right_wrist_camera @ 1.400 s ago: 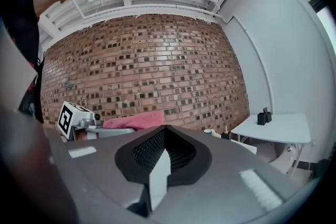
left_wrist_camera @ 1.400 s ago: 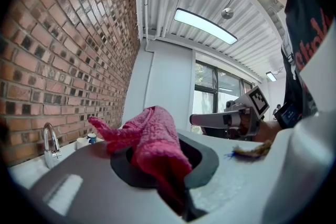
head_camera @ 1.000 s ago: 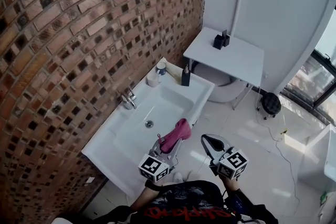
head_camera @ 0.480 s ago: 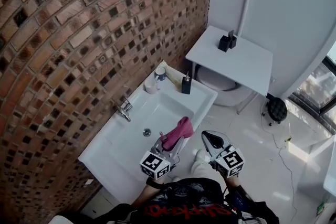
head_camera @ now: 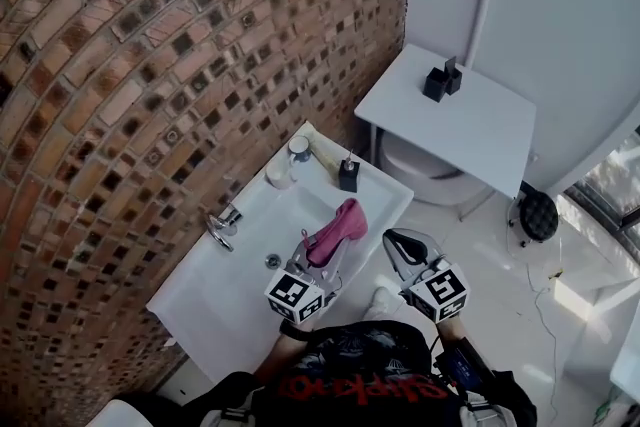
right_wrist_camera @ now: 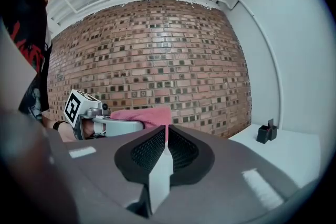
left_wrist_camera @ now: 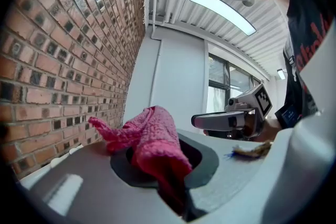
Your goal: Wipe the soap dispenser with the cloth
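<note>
Clamping the cloth [head_camera: 340,227], the left tongs [head_camera: 322,263] hang over the sink [head_camera: 385,198]; the dispenser [head_camera: 348,174] stands on its rim just ahead of the cloth, apart. The right tongs [head_camera: 397,240], beside them, are pressed together, empty

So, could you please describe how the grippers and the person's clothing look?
Both the left gripper and right gripper are pale grey, with black textured pads at the jaws. Each carries a white cube with black square markers. The person wears a black shirt with red print.
</note>
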Demonstrator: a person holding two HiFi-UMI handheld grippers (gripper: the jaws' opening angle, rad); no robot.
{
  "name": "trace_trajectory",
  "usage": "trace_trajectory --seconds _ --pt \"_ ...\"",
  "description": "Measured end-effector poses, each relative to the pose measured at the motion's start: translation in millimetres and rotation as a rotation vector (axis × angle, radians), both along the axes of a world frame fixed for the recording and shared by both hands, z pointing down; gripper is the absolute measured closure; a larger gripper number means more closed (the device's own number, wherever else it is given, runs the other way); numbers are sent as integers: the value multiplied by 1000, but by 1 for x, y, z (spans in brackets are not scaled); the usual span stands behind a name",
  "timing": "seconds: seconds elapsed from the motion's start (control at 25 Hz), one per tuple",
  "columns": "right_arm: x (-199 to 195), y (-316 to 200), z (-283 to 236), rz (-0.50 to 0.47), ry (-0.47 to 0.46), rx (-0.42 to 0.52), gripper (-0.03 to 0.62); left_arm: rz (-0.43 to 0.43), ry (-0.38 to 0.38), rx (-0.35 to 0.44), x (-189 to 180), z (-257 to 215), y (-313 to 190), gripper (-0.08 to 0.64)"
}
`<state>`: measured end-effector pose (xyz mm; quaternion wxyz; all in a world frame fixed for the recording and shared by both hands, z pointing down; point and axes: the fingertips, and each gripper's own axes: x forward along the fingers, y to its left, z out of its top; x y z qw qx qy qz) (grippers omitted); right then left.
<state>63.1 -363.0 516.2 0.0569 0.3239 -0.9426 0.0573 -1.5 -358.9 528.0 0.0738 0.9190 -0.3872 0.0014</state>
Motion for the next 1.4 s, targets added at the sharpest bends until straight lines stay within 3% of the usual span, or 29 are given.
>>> trace_trajectory --seconds 0.28,0.64,0.92,1.0,1.08,1.16,1.28,1.32,1.4 --pt "17 -55 -4 -27 -34 -29 589 -53 -12 10 12 -12 -50 509" --pt "-36 -83 4 -83 0 -85 549 -113 52 -14 -45 9 -82 509" --pt "-39 -98 21 -81 81 -105 528 -138 88 -14 -68 22 -99 509" --pt "-38 -107 31 -121 51 -123 529 -138 83 -8 -67 23 -105 509" --pt "-37 -113 48 -224 -4 -153 588 -142 77 -14 -65 26 -114 509" --pt "-36 -123 72 -309 -37 -222 589 -150 62 -15 -62 30 -124 509" --pt "-37 -149 110 -362 31 -261 589 -179 40 -12 -56 32 -142 509" --pt "-39 -157 122 -379 67 -262 557 -201 40 -16 -54 30 -147 509" --pt "-47 -172 145 -412 134 -265 380 -258 39 -34 -54 21 -153 509"
